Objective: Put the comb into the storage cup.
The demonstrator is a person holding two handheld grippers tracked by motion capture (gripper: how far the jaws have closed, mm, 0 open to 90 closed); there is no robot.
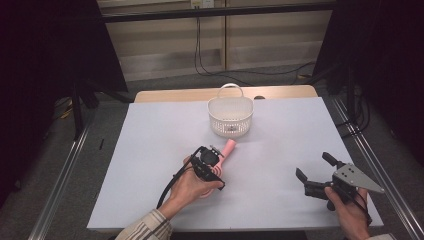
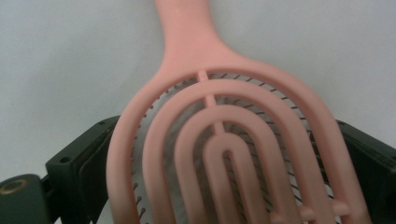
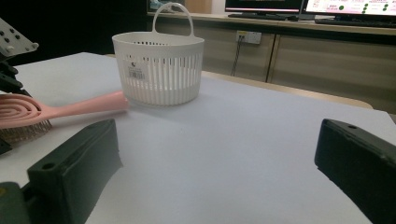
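On table | left gripper jaws clamp pink hairbrush | right gripper jaws apart | basket label unreadable

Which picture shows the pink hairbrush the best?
The left gripper view: the pink hairbrush is close, curved ribs and bristles clear. The high view shows its handle past the left gripper; the right gripper view shows it sideways, far off.

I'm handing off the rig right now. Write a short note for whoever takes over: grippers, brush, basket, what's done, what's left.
Left gripper: jaws on either side of the pink hairbrush head; whether they are clamped yet cannot be told.
Right gripper: open, holding nothing, at the table's right.
Brush lies bristles down on the white table cover, handle pointing toward the white basket, its tip just short of it.
Done: left gripper is at the brush.
Left, probably: lift it and put it in the basket.
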